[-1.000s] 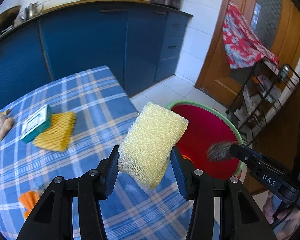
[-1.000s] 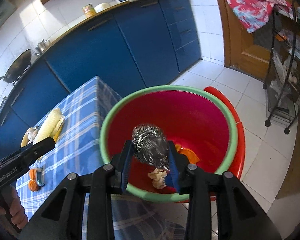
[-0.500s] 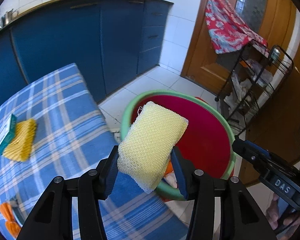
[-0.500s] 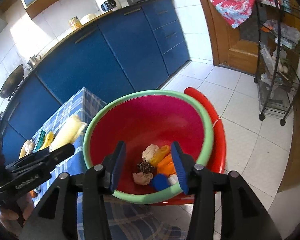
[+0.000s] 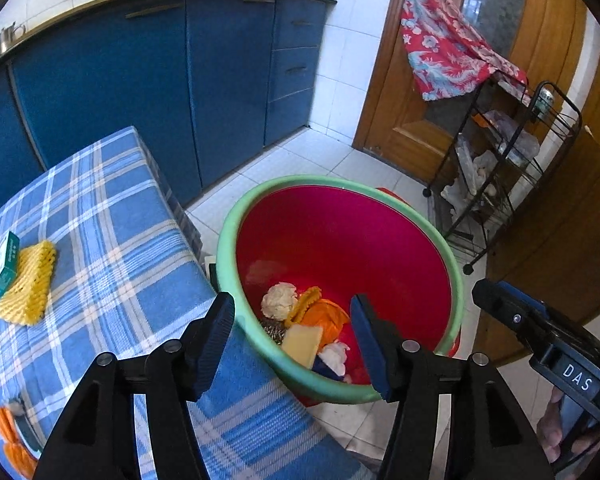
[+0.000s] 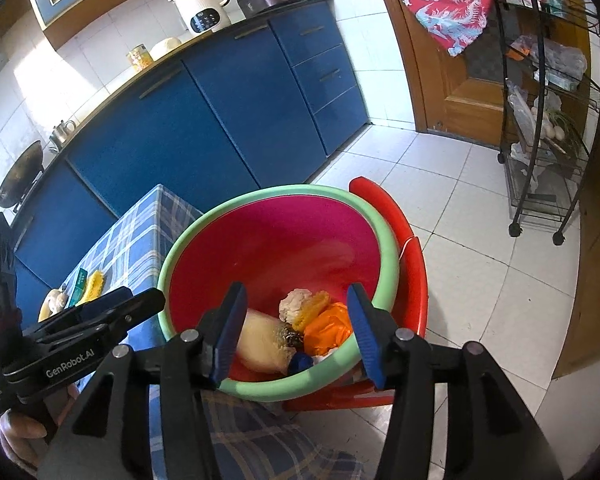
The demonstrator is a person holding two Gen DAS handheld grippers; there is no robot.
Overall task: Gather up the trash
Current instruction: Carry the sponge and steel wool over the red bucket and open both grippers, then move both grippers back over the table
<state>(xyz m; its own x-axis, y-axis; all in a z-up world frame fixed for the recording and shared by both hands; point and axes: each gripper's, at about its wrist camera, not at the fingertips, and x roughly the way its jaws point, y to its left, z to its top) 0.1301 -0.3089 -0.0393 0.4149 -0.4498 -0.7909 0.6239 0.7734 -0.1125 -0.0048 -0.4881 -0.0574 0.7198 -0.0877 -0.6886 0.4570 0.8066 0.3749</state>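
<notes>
In the red basin [image 5: 340, 236] with the green rim, beside the checked table [image 5: 112, 248], lies the trash: a pale yellow sponge [image 5: 302, 345], a steel scourer [image 6: 290, 336], an orange wrapper [image 6: 327, 326] and crumpled paper [image 5: 278, 300]. Above it the left gripper [image 5: 296, 340] and right gripper [image 6: 296, 330] hang with jaws apart, having just been opening, nothing between them. A yellow foam net [image 5: 28, 288] lies on the table.

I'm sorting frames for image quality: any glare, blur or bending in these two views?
Left wrist view: sharp; fisheye bows the blue cabinets; dark corners. Right wrist view: sunlight washes out the wall tiles and floor; a soft sheen lies on the red basin.
</notes>
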